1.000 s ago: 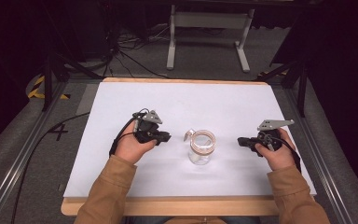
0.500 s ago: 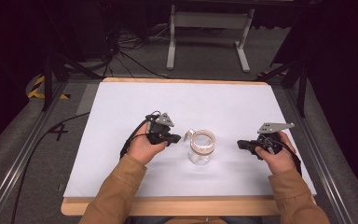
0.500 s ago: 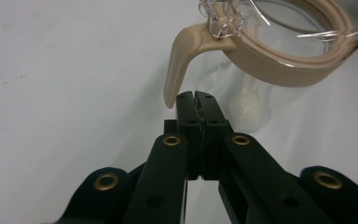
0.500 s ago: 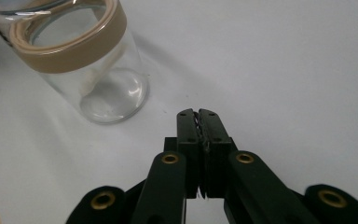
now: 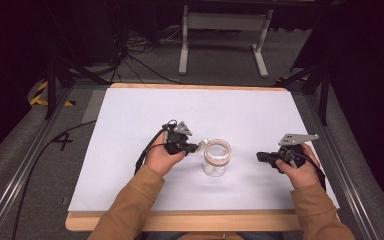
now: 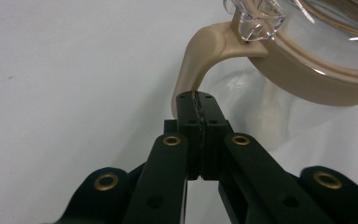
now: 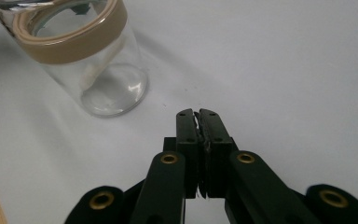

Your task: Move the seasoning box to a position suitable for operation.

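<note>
A clear glass jar [image 5: 216, 159] with a beige rim band stands upright on the white table [image 5: 130, 115], between my two hands. A beige latch arm [image 6: 199, 56] curves down from its rim on the side towards my left gripper. My left gripper [image 5: 198, 147] is shut, with its tips right at the lower end of that latch and nothing between the pads [image 6: 196, 95]. My right gripper [image 5: 260, 156] is shut too and empty, pointing at the jar from the right with a gap of bare table between them. In the right gripper view the jar [image 7: 98, 70] sits at the upper left of the closed tips [image 7: 198, 112].
The table's wooden front edge [image 5: 190, 220] runs below my forearms. Metal rails [image 5: 25, 170] flank the table on both sides, a stand [image 5: 225, 30] and cables lie on the floor behind it, and a cable trails from the left gripper.
My left hand has moved right across the table and slightly down until its closed tips came up against the jar's latch. The right hand and the jar have stayed put.
</note>
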Demonstrator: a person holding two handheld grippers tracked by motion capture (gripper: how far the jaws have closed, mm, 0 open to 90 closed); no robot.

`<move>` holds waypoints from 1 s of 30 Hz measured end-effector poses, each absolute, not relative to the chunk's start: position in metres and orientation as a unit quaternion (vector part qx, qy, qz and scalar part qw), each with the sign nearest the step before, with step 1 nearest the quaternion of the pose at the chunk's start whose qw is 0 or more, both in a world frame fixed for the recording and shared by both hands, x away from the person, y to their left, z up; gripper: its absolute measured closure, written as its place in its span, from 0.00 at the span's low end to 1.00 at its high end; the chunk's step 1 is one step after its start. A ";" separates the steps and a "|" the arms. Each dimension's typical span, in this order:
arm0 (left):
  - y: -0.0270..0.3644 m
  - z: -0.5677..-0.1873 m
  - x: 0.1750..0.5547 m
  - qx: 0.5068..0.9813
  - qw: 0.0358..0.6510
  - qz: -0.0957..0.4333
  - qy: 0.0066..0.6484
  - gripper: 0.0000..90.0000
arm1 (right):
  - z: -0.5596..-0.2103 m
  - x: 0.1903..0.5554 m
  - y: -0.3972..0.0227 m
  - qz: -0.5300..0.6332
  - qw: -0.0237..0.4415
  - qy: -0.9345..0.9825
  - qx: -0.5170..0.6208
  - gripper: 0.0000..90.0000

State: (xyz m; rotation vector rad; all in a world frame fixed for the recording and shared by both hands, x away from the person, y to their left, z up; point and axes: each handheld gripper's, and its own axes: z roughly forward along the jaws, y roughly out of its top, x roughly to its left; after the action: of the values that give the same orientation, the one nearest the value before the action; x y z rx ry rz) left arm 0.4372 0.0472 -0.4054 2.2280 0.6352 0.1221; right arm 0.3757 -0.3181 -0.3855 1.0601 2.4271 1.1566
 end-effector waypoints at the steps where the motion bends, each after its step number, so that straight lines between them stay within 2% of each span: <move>1: 0.048 -0.405 0.438 0.883 0.395 0.045 0.249 1.00 | -0.386 0.375 -0.318 0.397 0.126 0.833 0.365 0.98; 14: 0.037 -0.409 0.449 0.877 0.408 0.050 0.249 1.00 | -0.388 0.366 -0.320 0.395 0.129 0.832 0.368 0.97; 20: 0.025 -0.412 0.460 0.873 0.429 0.037 0.229 1.00 | -0.391 0.358 -0.320 0.394 0.130 0.832 0.369 0.97; 30: 0.007 -0.414 0.468 0.879 0.426 0.043 0.212 1.00 | -0.396 0.344 -0.324 0.389 0.133 0.831 0.374 0.97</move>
State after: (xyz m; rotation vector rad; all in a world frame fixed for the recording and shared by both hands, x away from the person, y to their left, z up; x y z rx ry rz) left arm 0.4685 0.0065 -0.4141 2.1966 0.5308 0.1068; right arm 0.3437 -0.3238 -0.3957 1.0835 2.4109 1.1279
